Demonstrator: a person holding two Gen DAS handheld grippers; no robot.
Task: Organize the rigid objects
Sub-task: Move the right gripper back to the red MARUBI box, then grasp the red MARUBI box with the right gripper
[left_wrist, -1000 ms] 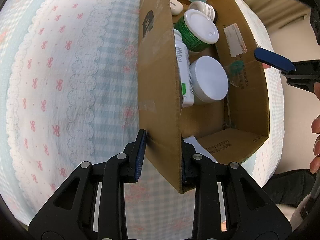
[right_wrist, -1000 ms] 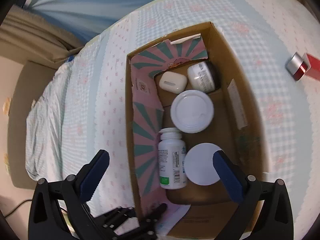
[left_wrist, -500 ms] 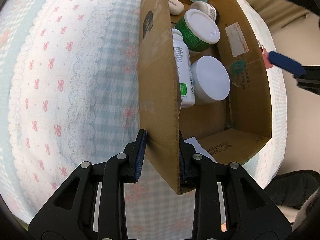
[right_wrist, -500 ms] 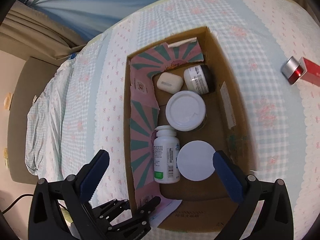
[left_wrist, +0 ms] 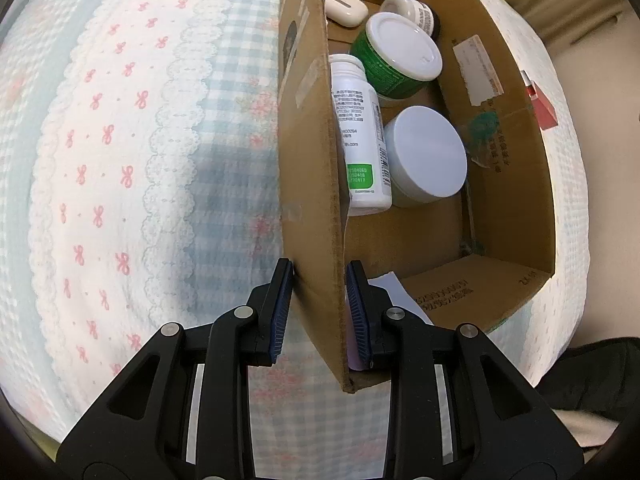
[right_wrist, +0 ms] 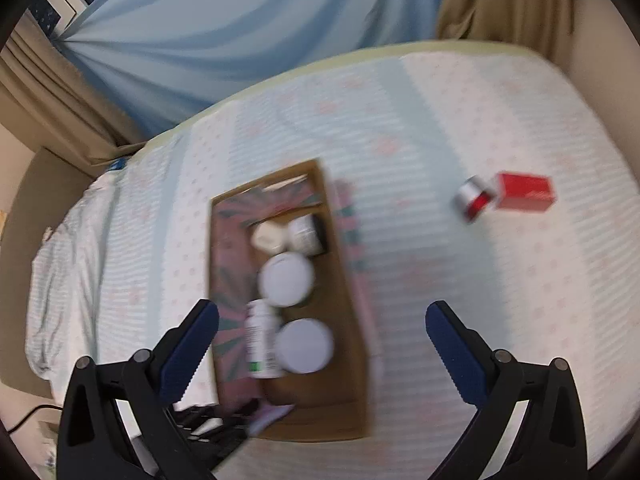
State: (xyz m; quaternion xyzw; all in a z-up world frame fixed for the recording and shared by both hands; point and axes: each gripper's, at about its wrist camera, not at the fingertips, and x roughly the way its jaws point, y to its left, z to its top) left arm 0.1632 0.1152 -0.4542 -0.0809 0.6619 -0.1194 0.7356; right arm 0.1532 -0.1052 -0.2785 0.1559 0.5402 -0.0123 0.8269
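My left gripper (left_wrist: 320,276) is shut on the near left wall of the open cardboard box (left_wrist: 308,160), one pad outside and one inside. Inside the box lie a white pill bottle (left_wrist: 358,136), a white-lidded jar (left_wrist: 426,156), a green jar with a white lid (left_wrist: 400,52), a white earbud case (left_wrist: 345,5) and a small dark jar (left_wrist: 416,14). My right gripper (right_wrist: 320,308) hangs open and empty high above the box (right_wrist: 340,304); its view is blurred. A red carton (right_wrist: 524,193) and a small red-and-silver jar (right_wrist: 474,198) lie on the bedspread to the right of the box.
The box rests on a bed with a white-and-blue checked bedspread (left_wrist: 132,152) printed with pink bows. Blue and tan curtains (right_wrist: 240,40) hang behind the bed. A dark garment (left_wrist: 592,376) lies past the bed's edge at the lower right.
My right gripper has lifted up and back from the box, still open; it has left the left wrist view. The left gripper's hold on the box wall is unchanged.
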